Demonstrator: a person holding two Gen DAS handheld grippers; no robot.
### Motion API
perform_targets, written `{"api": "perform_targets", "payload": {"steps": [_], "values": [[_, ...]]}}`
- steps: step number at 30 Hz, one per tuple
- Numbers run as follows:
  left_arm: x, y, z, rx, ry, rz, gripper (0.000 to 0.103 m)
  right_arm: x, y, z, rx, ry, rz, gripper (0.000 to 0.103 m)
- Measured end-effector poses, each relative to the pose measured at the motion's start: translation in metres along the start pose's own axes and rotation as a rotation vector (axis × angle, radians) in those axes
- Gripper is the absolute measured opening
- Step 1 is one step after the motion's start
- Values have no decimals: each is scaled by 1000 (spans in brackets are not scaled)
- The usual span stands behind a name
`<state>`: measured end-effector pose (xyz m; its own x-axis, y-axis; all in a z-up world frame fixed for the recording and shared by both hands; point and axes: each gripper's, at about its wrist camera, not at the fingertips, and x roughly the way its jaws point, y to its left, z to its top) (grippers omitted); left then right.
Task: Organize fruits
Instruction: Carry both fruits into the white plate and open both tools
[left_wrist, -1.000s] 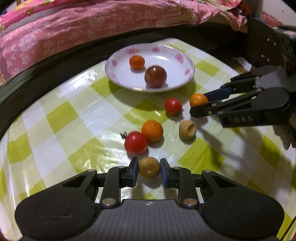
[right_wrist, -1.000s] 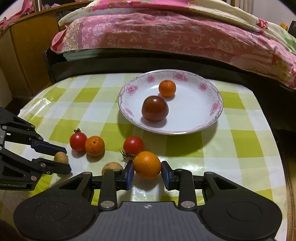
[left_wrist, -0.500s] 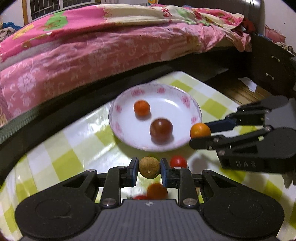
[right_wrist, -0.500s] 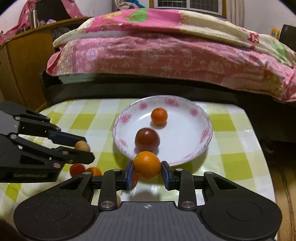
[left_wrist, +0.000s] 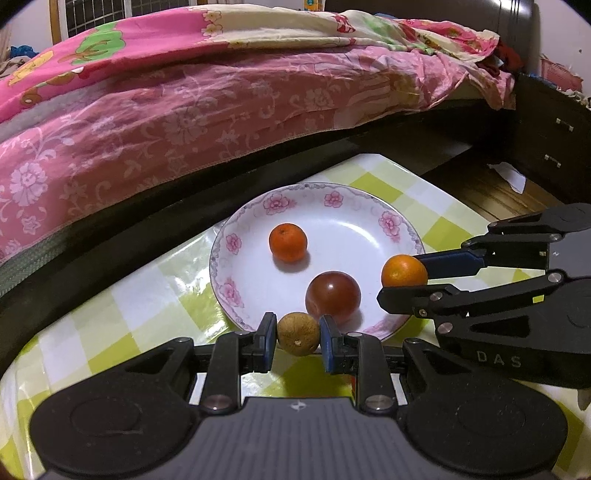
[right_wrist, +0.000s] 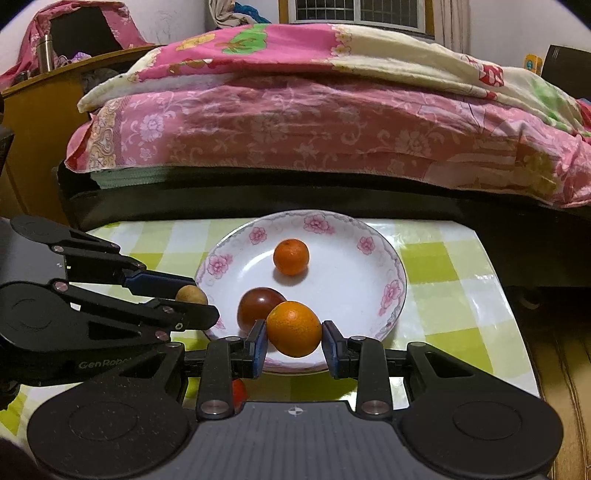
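My left gripper (left_wrist: 298, 334) is shut on a small brown round fruit (left_wrist: 298, 333), held in the air at the near rim of the white flowered plate (left_wrist: 236, 258). My right gripper (right_wrist: 293, 328) is shut on an orange (right_wrist: 294, 328) above the plate's (right_wrist: 388, 266) front edge. On the plate lie a small orange (left_wrist: 288, 242) and a dark red tomato (left_wrist: 332, 296). In the left wrist view the right gripper (left_wrist: 404, 278) comes in from the right with its orange (left_wrist: 403, 270). From the left of the right wrist view reaches the left gripper (right_wrist: 192, 299) with the brown fruit (right_wrist: 191, 295).
The table wears a green and white checked cloth (left_wrist: 122, 317). A bed with pink flowered bedding (right_wrist: 295, 122) runs close behind the table's far edge. A red tomato (right_wrist: 239, 393) shows under the right gripper's body. A wooden cabinet (right_wrist: 33, 147) stands at the left.
Both grippers have lifted their fruits off the cloth and carried them toward the plate. The loose tomatoes and oranges on the cloth have dropped out of the left wrist view.
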<state>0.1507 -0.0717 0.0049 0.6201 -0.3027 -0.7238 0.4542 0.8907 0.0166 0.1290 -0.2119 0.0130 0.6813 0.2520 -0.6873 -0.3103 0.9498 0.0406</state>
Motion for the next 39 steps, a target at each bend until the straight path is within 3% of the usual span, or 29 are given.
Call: {"api": "perform_targets", "payload": {"steps": [33, 39], "values": [[18, 2, 6, -11, -32, 2, 34, 23, -6, -2, -12, 33, -9, 28], [17, 2, 6, -11, -34, 9, 38, 23, -8, -1, -3, 21, -16, 29]]}}
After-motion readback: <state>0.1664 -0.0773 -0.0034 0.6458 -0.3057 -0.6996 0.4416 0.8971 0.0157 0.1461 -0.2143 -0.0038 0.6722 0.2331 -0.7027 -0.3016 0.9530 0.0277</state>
